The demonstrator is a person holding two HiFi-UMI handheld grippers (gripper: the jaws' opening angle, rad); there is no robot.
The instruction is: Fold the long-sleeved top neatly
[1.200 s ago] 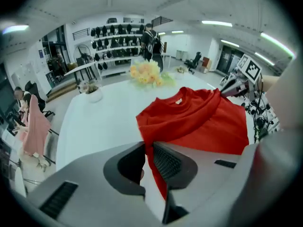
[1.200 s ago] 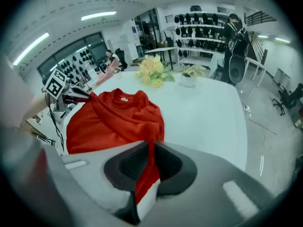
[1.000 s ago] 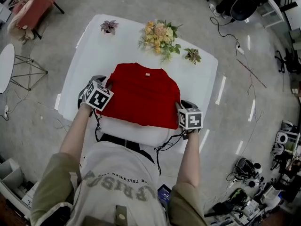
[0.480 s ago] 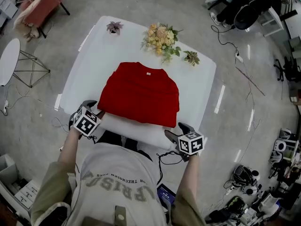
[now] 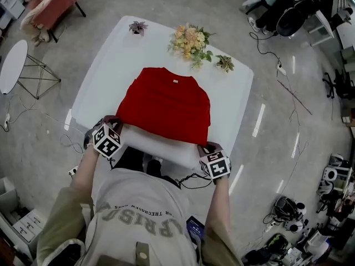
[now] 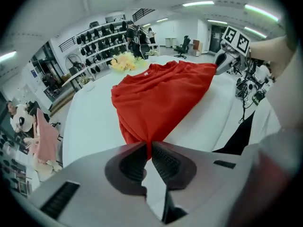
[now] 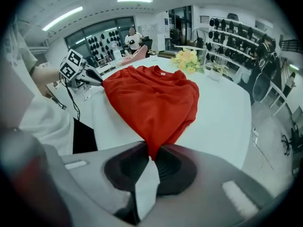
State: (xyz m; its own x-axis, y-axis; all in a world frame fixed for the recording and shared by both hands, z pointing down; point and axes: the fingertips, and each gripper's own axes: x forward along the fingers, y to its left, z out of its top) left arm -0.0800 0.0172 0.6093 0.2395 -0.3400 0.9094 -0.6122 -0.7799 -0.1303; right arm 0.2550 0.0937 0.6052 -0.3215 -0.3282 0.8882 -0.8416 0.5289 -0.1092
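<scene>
The red long-sleeved top (image 5: 166,104) lies folded into a rough rectangle on the white table (image 5: 111,65), collar toward the far side. My left gripper (image 5: 113,124) is at its near left corner and my right gripper (image 5: 206,147) at its near right corner. In the left gripper view the jaws (image 6: 149,143) are closing, and the pads pinch a gathered point of the red top (image 6: 161,93). In the right gripper view the jaws (image 7: 152,149) are also closing, and they clamp a corner of the red top (image 7: 156,103).
A bouquet of pale flowers (image 5: 191,40) and two small potted plants (image 5: 137,26) (image 5: 224,64) stand along the table's far edge. The person's torso presses against the near edge. Chairs, cables and equipment crowd the floor around.
Both grippers left the top's sides, drew back to the table's near edge with jaws apart, then came in and closed on the top's near corners.
</scene>
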